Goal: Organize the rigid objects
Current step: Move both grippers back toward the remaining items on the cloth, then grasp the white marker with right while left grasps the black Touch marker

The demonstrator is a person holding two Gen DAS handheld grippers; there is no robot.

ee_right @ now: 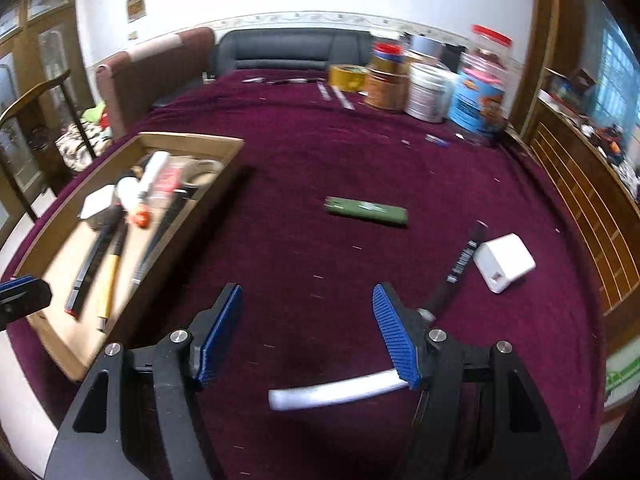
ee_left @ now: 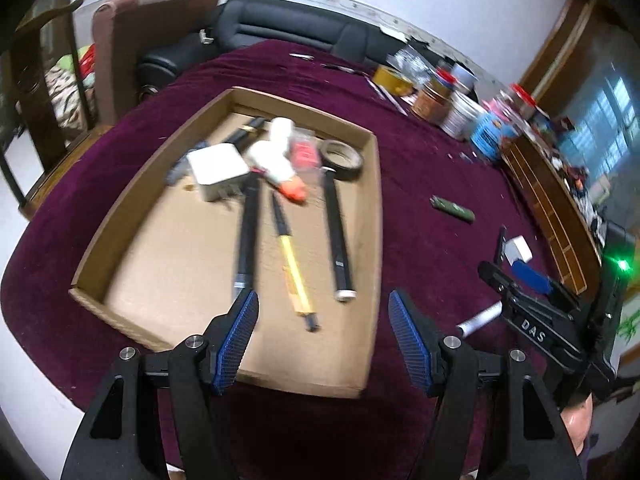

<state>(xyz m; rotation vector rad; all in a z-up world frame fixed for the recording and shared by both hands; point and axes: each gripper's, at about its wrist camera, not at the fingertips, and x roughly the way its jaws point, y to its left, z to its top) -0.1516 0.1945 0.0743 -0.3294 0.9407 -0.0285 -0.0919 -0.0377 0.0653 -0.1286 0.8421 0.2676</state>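
Left wrist view: left gripper (ee_left: 323,340) hung over the near end of the cardboard tray (ee_left: 120,216) w/ jaws standing fairly wide and nothing between them. Tray already held a white charger block (ee_left: 218,168), white tubes w/ an orange tip (ee_left: 280,168), a tape roll (ee_left: 342,156), two long black rods (ee_left: 338,232) and a yellow-handled tool (ee_left: 294,268). Picture was blurred, so finer detail couldn't be read.

Right wrist view: right gripper (ee_right: 307,332) was over bare maroon cloth (ee_right: 304,152), jaws also wide apart, gripping nothing. A white cylinder (ee_right: 332,394) lay on the cloth just below and beside the right-hand pad, not pinched as far as I could tell. Still loose on the cloth, apart from the tray: a green stick-shaped item (ee_right: 366,210) ahead, a slim black pen-like piece (ee_right: 460,268) and a white adapter (ee_right: 504,266) to the right, those two just beside each other.

Handling, my guess only: all look light and stiff, no give under the pads. White cylinder is prob. smooth and round, so likely to roll or squirt out; best taken across its middle, pads square to its length. Green stick the same, mid-body. Adapter is boxy w/ glossy flat faces; grip on two opposite flat sides, not the corners. Black pen piece is thin and low on the cloth, so the pads would need to come right down to the fabric. Nap of the cloth should keep things from sliding much.
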